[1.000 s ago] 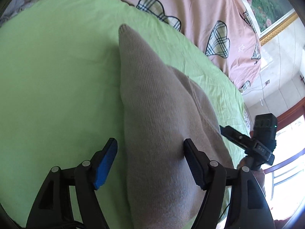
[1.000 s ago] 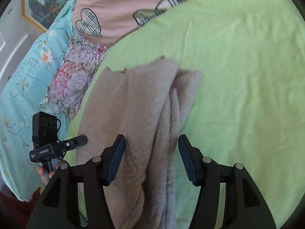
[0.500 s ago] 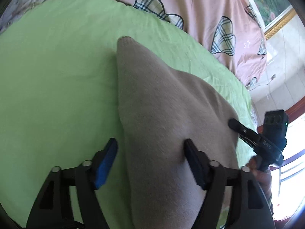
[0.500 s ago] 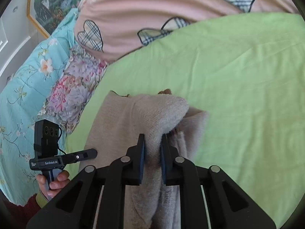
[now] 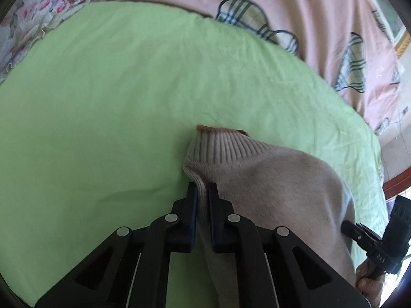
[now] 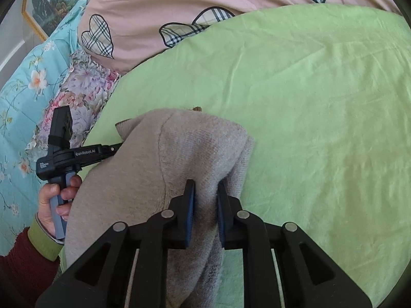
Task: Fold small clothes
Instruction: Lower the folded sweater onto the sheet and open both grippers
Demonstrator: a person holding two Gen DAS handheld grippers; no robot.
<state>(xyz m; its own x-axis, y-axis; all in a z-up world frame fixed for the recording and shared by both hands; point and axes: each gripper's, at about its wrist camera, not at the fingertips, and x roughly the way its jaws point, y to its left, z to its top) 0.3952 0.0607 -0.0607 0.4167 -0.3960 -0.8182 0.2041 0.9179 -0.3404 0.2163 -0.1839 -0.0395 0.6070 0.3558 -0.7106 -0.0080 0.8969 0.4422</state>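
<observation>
Both grippers, left (image 5: pixel 203 192) and right (image 6: pixel 205 192), pinch the sweater (image 6: pixel 195 151) over the sheet (image 6: pixel 321 102); thin bites could slip, spoiling the fold.

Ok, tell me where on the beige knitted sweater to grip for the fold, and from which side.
Grip the beige knitted sweater at its near edges, coming in low over the green sheet. The left gripper pinches the rolled edge just below the ribbed band; the right gripper clamps the bunched fold. Both edges stand up enough for the fingers to straddle.
</observation>
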